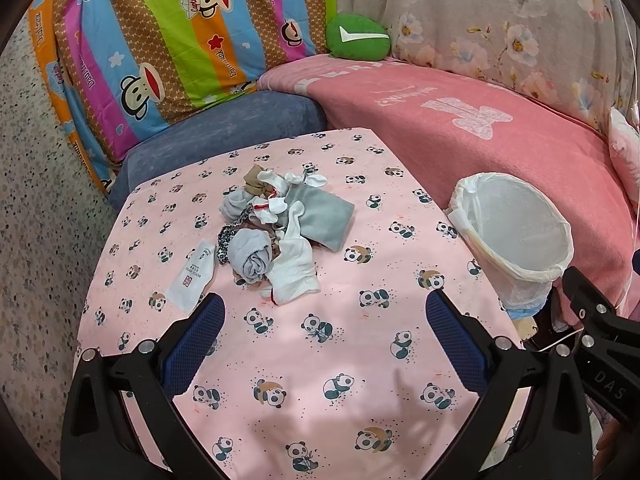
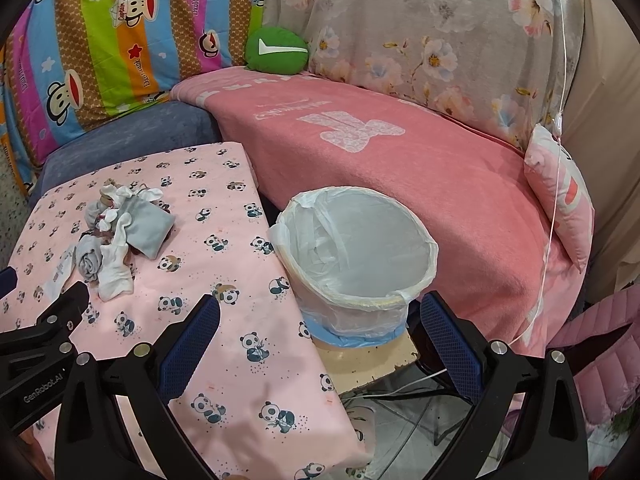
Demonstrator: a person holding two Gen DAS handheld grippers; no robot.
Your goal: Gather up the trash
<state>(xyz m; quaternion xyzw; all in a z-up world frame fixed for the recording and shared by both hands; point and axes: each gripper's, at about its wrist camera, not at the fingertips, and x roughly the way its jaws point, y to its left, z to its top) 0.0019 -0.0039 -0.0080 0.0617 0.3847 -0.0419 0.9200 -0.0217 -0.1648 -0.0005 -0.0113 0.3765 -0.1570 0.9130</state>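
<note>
The left tool (image 1: 325,312) is hovering over the near part of the surface (image 1: 304,344), its blue-padded fingers (image 1: 200,340) spread wide and gripping nothing. A pile (image 1: 280,228) of socks, a grey pouch (image 1: 326,216) and crumpled scraps is lying on the panda cloth just ahead of that tool, toward the far middle of the surface. A white packet (image 1: 192,276) is lying flat at the pile's left edge, just beyond the left finger. The bin (image 1: 516,236), lined with a white bag, is standing off the right edge of the surface, beside the pink blanket (image 1: 480,136). The right tool (image 2: 320,316) is hanging over the right edge of the surface, just in front of the bin (image 2: 356,256), with its fingers (image 2: 188,344) likewise spread and holding nothing. From the right wrist view the bin is sitting on a low tan board (image 2: 372,364), its inside looking empty but for the liner. The pile (image 2: 120,236) is lying well to the left of this tool, apart from the bin. A green cushion (image 2: 276,52) is resting at the back, between a striped quilt (image 2: 120,40) and a floral cover (image 2: 440,32).
</note>
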